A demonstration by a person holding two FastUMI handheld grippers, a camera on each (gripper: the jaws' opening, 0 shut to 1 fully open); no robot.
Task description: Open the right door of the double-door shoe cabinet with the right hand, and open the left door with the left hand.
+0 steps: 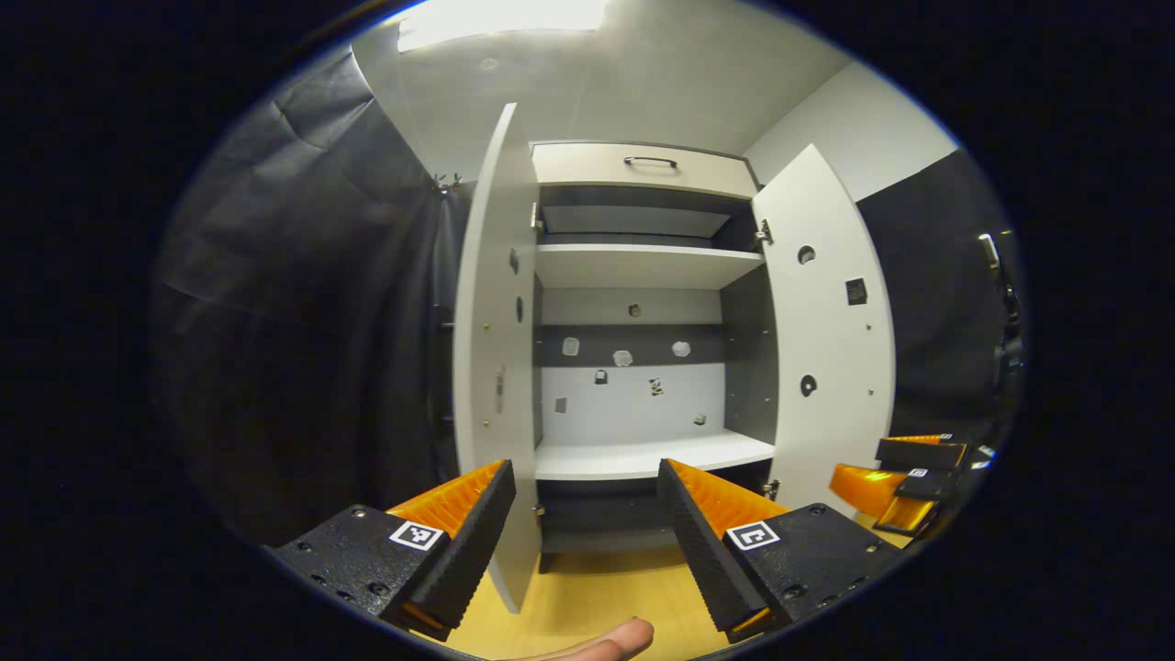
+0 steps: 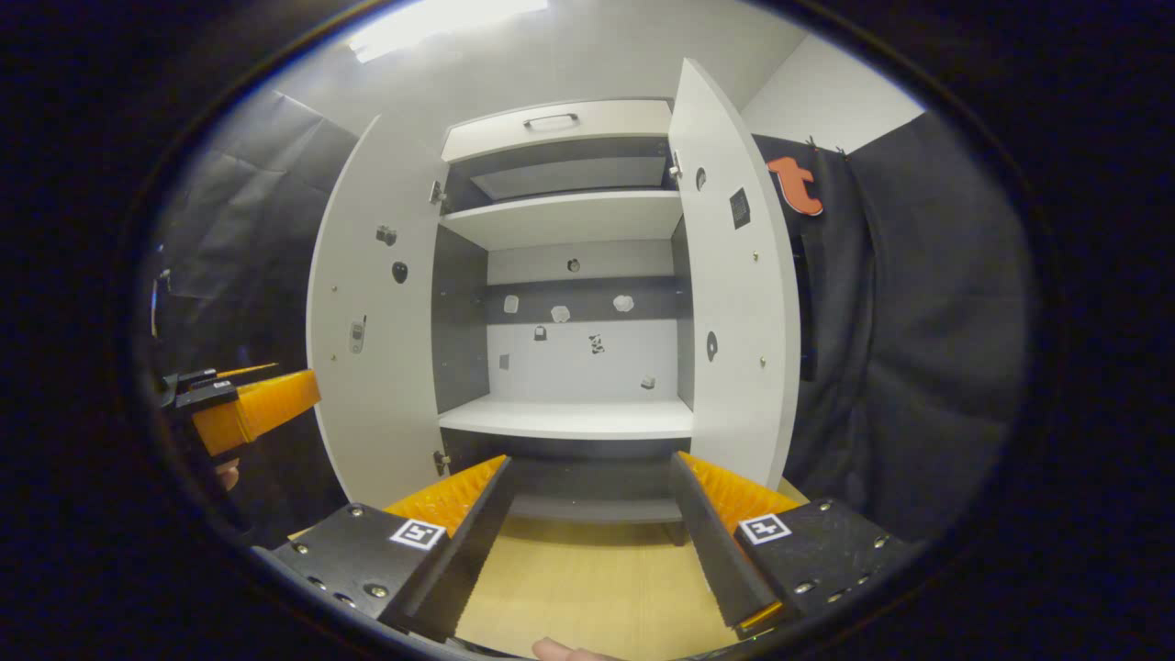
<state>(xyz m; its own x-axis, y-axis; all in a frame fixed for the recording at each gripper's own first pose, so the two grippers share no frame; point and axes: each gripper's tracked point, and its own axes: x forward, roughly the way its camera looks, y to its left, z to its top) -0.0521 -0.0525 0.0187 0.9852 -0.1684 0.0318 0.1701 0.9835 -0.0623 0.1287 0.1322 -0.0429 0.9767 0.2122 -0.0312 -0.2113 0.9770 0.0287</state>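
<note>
The white double-door shoe cabinet (image 1: 643, 266) (image 2: 569, 220) stands with both doors swung wide. In the left gripper view its left door (image 1: 491, 367) is edge-on and its right door (image 1: 831, 349) angles outward. In the right gripper view the left door (image 2: 376, 321) and right door (image 2: 739, 285) frame bare white shelves. My left gripper (image 1: 587, 477) is open in front of the lower shelf, nothing between its fingers, near the left door's edge. My right gripper (image 2: 592, 473) is open too, holding nothing, and shows at the far right (image 1: 895, 477). The left gripper shows at the left (image 2: 248, 408).
A top drawer with a dark handle (image 1: 650, 162) (image 2: 551, 119) sits above the shelves. Black cloth (image 1: 303, 321) (image 2: 909, 321) hangs on both sides of the cabinet. Pale wooden floor (image 1: 597, 597) (image 2: 587, 569) lies below. A fingertip (image 1: 606, 643) shows at the bottom edge.
</note>
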